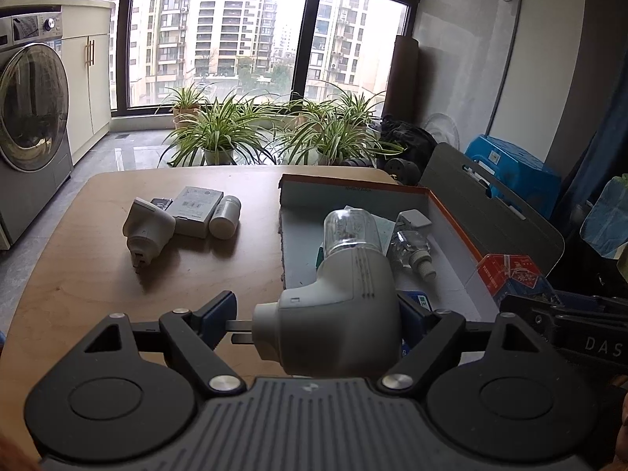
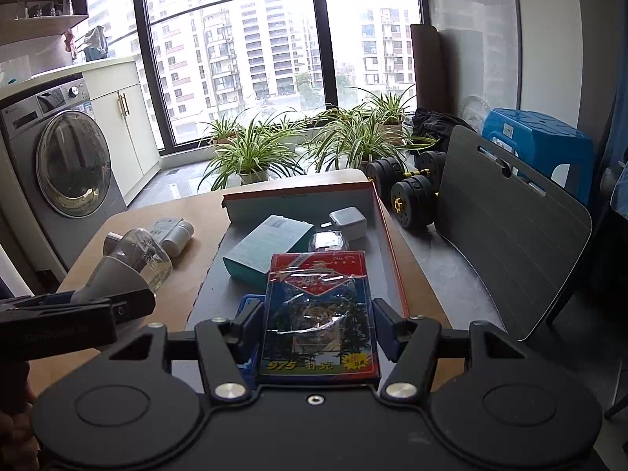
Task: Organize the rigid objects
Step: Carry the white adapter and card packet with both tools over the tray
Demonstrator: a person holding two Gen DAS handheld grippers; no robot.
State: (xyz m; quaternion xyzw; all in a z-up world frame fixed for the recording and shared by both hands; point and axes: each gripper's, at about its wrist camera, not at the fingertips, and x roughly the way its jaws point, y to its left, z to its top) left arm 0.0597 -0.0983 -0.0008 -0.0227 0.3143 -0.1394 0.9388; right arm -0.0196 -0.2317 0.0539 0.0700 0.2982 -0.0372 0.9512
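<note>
1. The left tool [image 1: 318,324] pinches a grey plug-in device with a clear bottle [image 1: 345,274] by its hard rounded body. It hangs over the near edge of the open box [image 1: 451,216]. It looks light and stiff, with smooth plastic that may slip; the clear bottle seems fragile, so grip the grey body.
2. The right tool [image 2: 318,320] clamps a card pack [image 2: 318,314] by its long edges above the same box. The pack is light, and its shiny wrap looks slick.
3. A teal carton [image 2: 267,249] and a white charger [image 2: 347,219] already crowd the box floor.
4. A second grey device [image 1: 147,229], a flat white box [image 1: 194,212] and a white bottle [image 1: 224,216] lie on the tabletop [image 1: 78,274], well apart.
</note>
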